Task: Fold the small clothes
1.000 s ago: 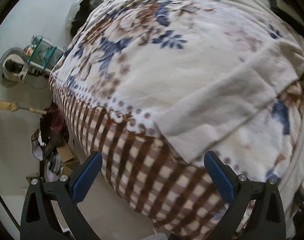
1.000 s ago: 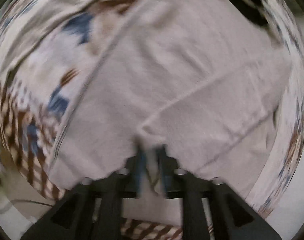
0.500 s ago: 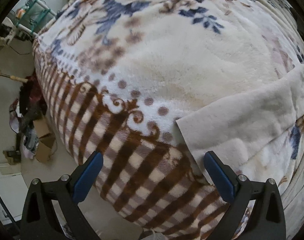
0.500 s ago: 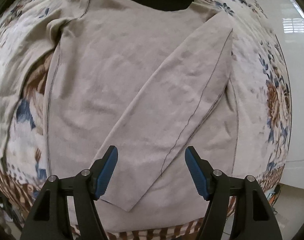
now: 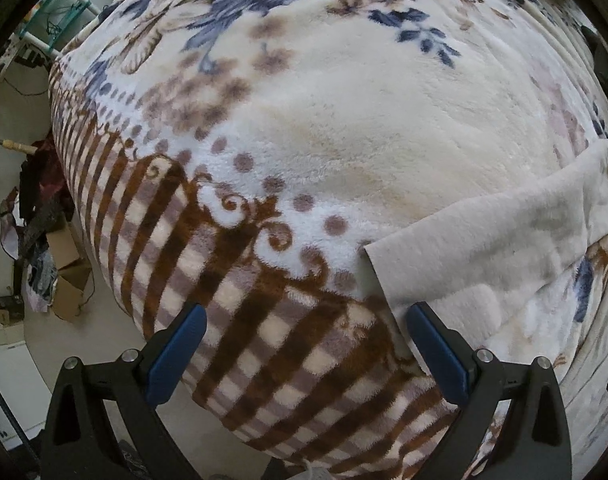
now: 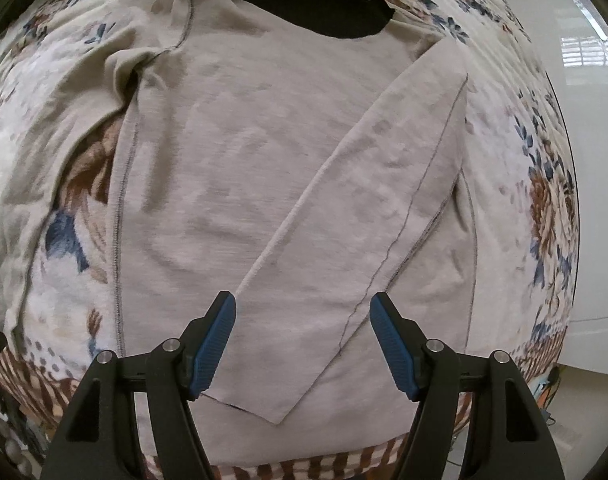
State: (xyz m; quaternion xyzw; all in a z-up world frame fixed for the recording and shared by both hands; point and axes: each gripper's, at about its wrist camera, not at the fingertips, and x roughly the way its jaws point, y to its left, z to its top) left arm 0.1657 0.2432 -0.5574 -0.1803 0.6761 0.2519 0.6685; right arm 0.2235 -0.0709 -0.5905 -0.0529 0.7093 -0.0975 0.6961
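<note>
Right wrist view: a beige long-sleeved shirt (image 6: 240,168) lies flat on a floral blanket (image 6: 544,208), its dark neck opening at the far end. 1 sleeve (image 6: 368,216) is folded diagonally across the shirt's body, its cuff end reaching the near hem. The other sleeve (image 6: 64,128) trails off the shirt's opposite side, rumpled where it meets the shoulder. The right gripper (image 6: 303,340) hovers over the folded sleeve's cuff end, pointing toward the collar; its 2 blue-padded jaws stand wide apart and hold nothing.

In the left wrist view, that trailing sleeve (image 5: 484,248) lies on the blanket (image 5: 344,120), its cuff nearest the camera. The left gripper (image 5: 304,350) hangs just beside the cuff over the blanket's brown checked border, jaws spread fully and empty, with the right-hand pad (image 5: 436,352) close to the cuff's edge. Beyond the blanket's edge lie cardboard boxes (image 5: 64,272) on the floor.
</note>
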